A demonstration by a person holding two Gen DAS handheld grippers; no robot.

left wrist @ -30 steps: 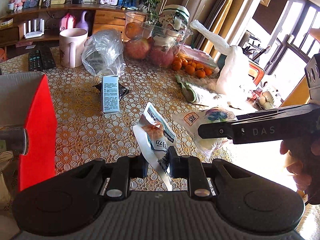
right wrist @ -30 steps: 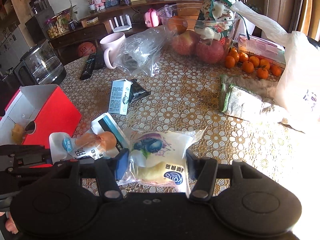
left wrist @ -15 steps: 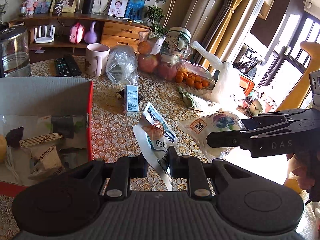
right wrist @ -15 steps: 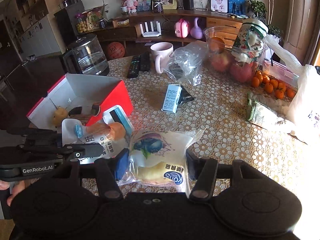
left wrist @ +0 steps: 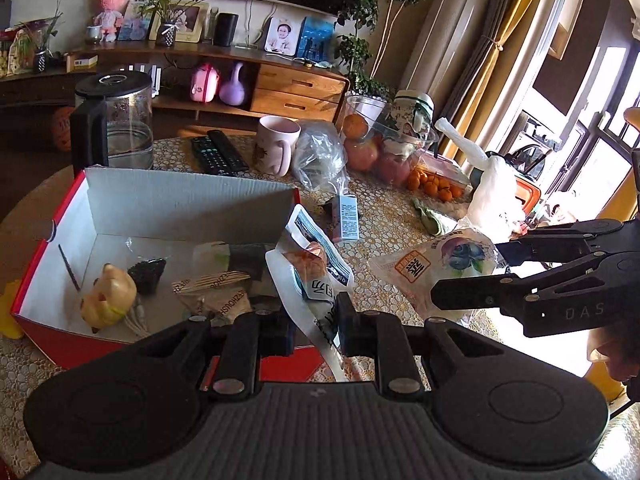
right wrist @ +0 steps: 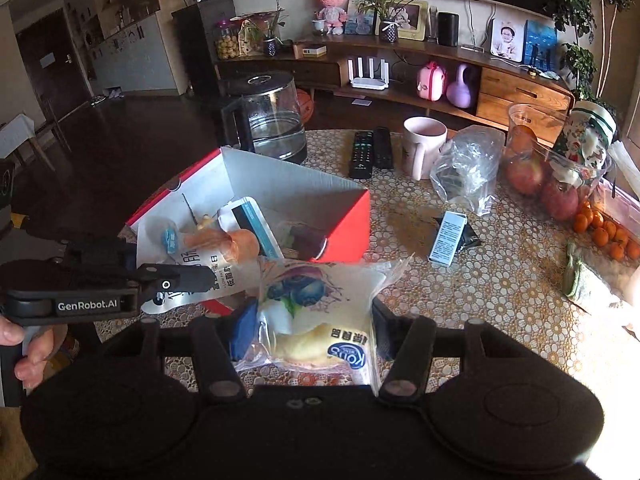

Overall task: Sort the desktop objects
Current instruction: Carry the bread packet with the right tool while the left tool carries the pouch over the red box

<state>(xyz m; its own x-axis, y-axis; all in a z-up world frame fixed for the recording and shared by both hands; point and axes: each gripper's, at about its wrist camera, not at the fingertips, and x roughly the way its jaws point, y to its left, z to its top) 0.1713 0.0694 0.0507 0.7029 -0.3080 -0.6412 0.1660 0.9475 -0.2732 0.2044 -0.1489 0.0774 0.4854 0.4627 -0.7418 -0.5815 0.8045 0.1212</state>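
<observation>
My left gripper point(left wrist: 316, 326) is shut on a white snack pouch point(left wrist: 310, 272) with orange and blue print, held in the air over the near right corner of the red cardboard box point(left wrist: 52, 236). The pouch also shows in the right wrist view point(right wrist: 224, 252). My right gripper point(right wrist: 308, 328) is shut on a clear blueberry bread packet point(right wrist: 320, 312), held above the table just right of the box point(right wrist: 348, 216). The packet shows in the left wrist view point(left wrist: 440, 260). The box holds a yellow toy point(left wrist: 108, 294), wrappers and small items.
On the lace-covered table point(right wrist: 480, 292) stand a glass kettle point(right wrist: 272, 120), two remotes point(right wrist: 370, 152), a pink mug point(right wrist: 422, 144), a clear plastic bag point(right wrist: 468, 168), a small white-blue carton point(right wrist: 448, 238), a fruit bowl point(right wrist: 556, 160), small oranges point(right wrist: 604, 232) and a folded cloth point(right wrist: 584, 280).
Both grippers have risen and moved left toward the red box, each carrying its packet. The box interior has come into view, and the pouch now hangs over its corner.
</observation>
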